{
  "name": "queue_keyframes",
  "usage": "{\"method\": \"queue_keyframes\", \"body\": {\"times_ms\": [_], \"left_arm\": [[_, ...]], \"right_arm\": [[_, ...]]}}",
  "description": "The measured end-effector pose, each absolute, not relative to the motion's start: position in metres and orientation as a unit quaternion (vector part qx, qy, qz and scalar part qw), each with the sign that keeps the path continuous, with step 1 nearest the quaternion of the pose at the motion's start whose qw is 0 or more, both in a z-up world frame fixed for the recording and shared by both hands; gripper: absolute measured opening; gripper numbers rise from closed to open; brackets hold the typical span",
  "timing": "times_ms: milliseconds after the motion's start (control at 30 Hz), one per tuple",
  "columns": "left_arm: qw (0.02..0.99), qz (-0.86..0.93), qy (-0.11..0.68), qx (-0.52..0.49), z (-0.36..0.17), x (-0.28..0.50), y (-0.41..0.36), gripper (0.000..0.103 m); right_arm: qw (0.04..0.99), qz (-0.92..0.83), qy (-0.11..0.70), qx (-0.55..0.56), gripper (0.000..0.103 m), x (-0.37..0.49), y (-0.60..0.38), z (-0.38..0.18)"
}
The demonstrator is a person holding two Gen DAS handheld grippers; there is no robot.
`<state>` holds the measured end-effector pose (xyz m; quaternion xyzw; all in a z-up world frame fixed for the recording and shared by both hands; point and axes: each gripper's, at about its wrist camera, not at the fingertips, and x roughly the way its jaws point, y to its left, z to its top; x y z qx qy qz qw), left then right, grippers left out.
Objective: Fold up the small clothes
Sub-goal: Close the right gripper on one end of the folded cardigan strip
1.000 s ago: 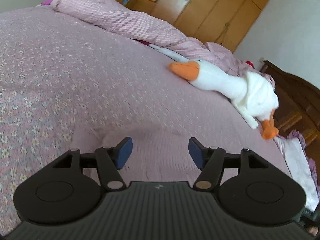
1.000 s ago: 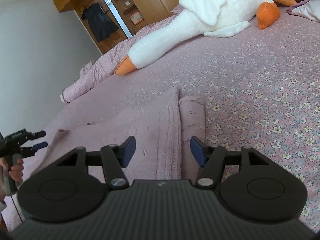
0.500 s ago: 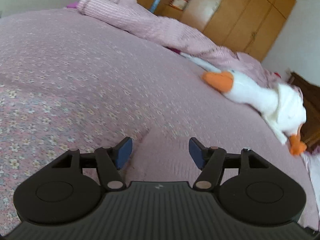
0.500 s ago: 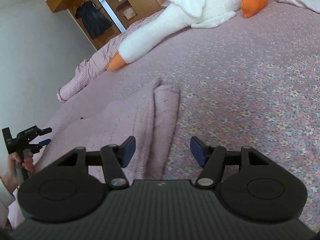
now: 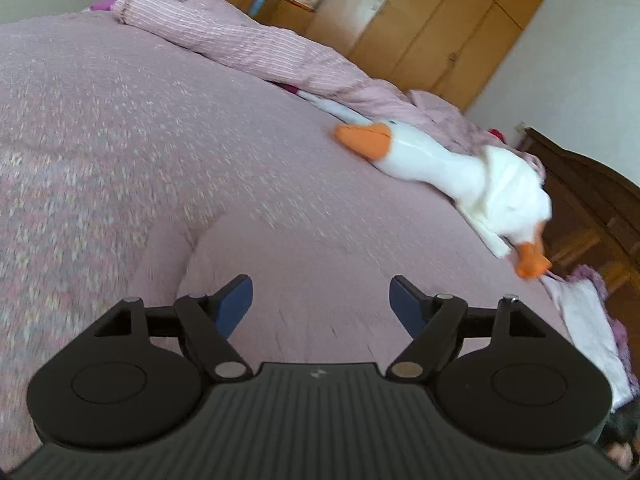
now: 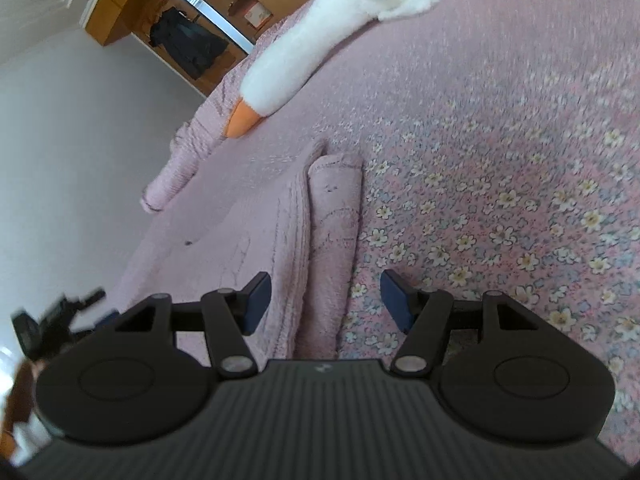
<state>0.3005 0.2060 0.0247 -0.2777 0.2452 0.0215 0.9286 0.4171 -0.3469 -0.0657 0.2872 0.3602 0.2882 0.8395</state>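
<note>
A small pink garment (image 6: 240,240) lies flat on the flowered bedspread, its right edge folded into a narrow strip (image 6: 334,220). My right gripper (image 6: 324,300) hangs open just above that folded edge, with nothing between its blue pads. In the left wrist view the same pink garment (image 5: 304,280) spreads under my left gripper (image 5: 322,300), which is also open and holds nothing. The left gripper (image 6: 56,320) shows blurred at the far left edge of the right wrist view, held by a hand.
A large white plush goose (image 5: 460,172) with an orange beak lies across the far side of the bed. A rumpled pink quilt (image 5: 240,44) runs along the back. Wooden wardrobes (image 5: 432,28) and a dark wooden headboard (image 5: 592,200) stand beyond the bed.
Both grippers stayed open. The left gripper swung its view back to the right over the garment. The right gripper tilted and moved back over the folded strip.
</note>
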Motion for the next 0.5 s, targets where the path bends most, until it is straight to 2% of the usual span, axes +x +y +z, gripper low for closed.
{"method": "queue_keyframes", "body": {"times_ms": [267, 500], "left_arm": [[0.919, -0.015, 0.244, -0.310, 0.008, 0.264, 0.202, 0.083], [0.912, -0.025, 0.218, -0.347, -0.018, 0.248, 0.210, 0.083]], "right_arm": [[0.806, 0.318, 0.362, 0.343, 0.061, 0.456, -0.335, -0.074], [0.790, 0.357, 0.376, 0.327, 0.060, 0.485, -0.311, -0.072]]}}
